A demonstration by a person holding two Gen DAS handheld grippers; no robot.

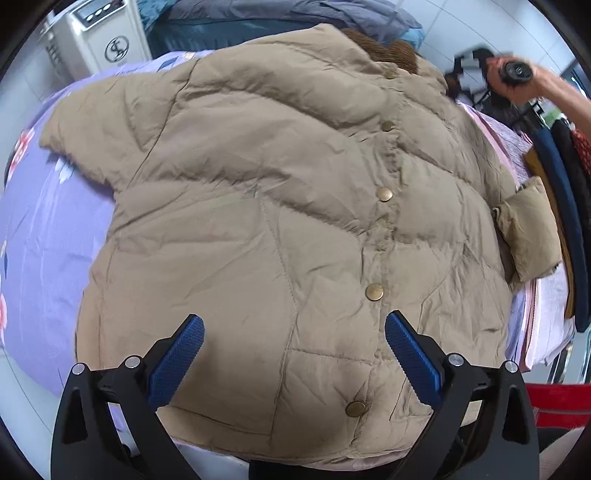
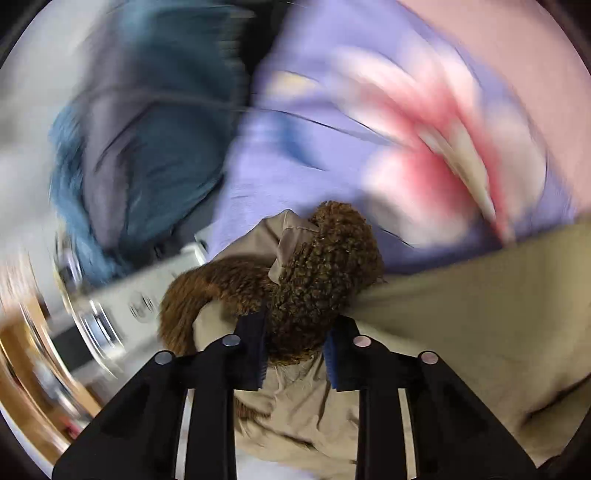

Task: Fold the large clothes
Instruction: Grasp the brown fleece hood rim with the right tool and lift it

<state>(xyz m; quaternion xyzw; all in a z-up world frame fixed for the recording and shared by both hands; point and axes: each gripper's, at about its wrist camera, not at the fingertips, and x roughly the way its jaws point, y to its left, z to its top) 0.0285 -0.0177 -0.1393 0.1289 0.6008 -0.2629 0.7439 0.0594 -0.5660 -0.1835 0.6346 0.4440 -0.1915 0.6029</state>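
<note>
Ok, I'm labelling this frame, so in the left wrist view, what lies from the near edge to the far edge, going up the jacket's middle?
left gripper → lowest brass snap → tan puffer jacket front → brown fleece collar → blue-grey bedding.

Jacket (image 1: 280, 206) spread flat across the bed (image 1: 44, 236), collar (image 1: 391, 51) toward the far edge, hem at the near edge. One sleeve (image 1: 528, 229) folded at the bed's right edge, beside stacked clothes (image 1: 569, 206). Heater (image 1: 96, 37) beyond the far left corner, bedding (image 1: 258, 18) behind the collar.
</note>
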